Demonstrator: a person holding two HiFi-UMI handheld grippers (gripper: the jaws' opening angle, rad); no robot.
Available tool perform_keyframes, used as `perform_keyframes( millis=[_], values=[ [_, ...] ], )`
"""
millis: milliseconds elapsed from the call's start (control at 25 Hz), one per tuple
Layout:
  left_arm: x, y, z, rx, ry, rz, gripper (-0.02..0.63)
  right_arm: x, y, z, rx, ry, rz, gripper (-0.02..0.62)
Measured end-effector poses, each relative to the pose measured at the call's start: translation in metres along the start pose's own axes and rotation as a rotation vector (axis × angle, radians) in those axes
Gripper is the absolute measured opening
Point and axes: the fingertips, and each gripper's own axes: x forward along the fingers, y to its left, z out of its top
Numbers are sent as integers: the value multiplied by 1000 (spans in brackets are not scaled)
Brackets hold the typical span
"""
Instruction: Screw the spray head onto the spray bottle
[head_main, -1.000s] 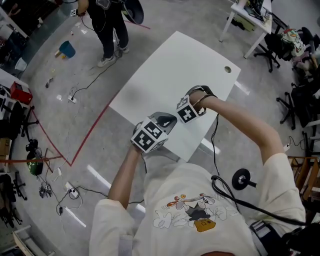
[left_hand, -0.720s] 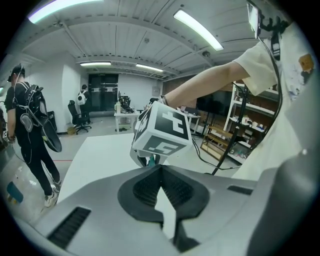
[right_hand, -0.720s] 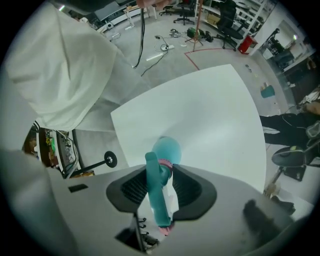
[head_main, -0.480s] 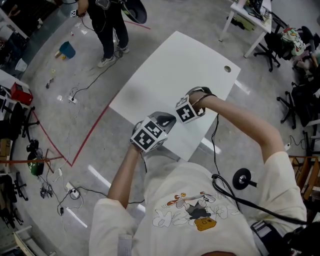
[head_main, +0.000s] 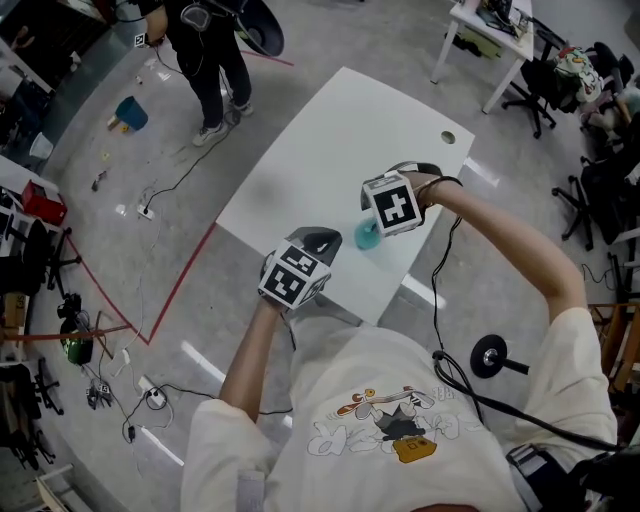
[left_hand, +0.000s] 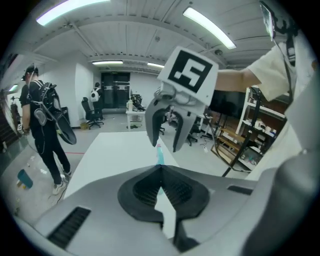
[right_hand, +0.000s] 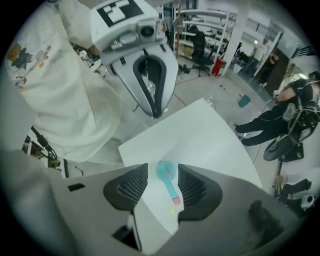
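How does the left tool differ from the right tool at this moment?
Jaws: the left tool's are shut together, while the right tool's stand apart and have just been opening, with the teal spray head seen between them but not pressed.
Pose: the right tool points down at the table, while the left tool points on a slant across it.
Both are over the same white table.

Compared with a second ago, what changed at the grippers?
The right gripper lifted up off the table. Its jaws have just been opening and apparently let go of the teal spray head, which now shows below and between them, untouched. The left gripper stayed shut in about the same place near the table's near edge.
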Motion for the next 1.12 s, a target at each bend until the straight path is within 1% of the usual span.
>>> perform_keyframes(
  millis=[40, 80, 160, 200, 280, 360, 400, 480, 560, 640, 720, 760, 840, 920, 1000, 1080, 1120],
  values=[
    [-4, 2, 5, -25, -12, 36, 6, -18, -2, 10, 30, -89, -56, 173],
    [-10, 2, 12, -49, -29, 72, 6, -39, -4, 21, 76, -203, -127, 173],
    [-25, 0, 28, -77, -78, 131, 6, -83, -7, 39, 196, -441, -275, 173],
    [-33, 0, 37, -80, -104, 155, 6, -103, -8, 45, 255, -541, -340, 173],
    [-46, 0, 54, -73, -145, 192, 6, -136, -10, 47, 363, -713, -443, 173],
    [-51, -4, 66, -75, -170, 199, 6, -158, -9, 40, 458, -841, -525, 173],
    [-52, -7, 69, -84, -181, 200, 6, -162, -7, 33, 497, -871, -570, 173],
    [-53, -12, 71, -90, -202, 228, 6, -161, -2, 15, 566, -881, -673, 173],
    [-55, -12, 70, -65, -205, 273, 6, -159, 4, -2, 652, -914, -776, 173],
    [-55, -13, 67, -42, -197, 291, 6, -157, 14, -17, 740, -994, -860, 172],
    [-49, -15, 61, -42, -192, 279, 6, -150, 24, -28, 819, -1057, -923, 171],
    [-45, -16, 57, -49, -191, 273, 6, -145, 28, -31, 855, -1073, -945, 161],
    [-35, -16, 51, -67, -191, 278, 6, -137, 34, -34, 908, -1091, -981, 119],
    [-25, -16, 48, -83, -191, 296, 6, -131, 37, -40, 971, -1102, -1006, 53],
    [-17, -16, 47, -92, -193, 318, 6, -122, 38, -50, 1095, -1103, -1012, 13],
    [-13, -12, 44, -98, -191, 356, 6, -102, 36, -62, 1262, -1072, -1001, 6],
    [-12, -10, 42, -105, -191, 372, 6, -92, 36, -66, 1320, -1051, -993, 6]
  ],
)
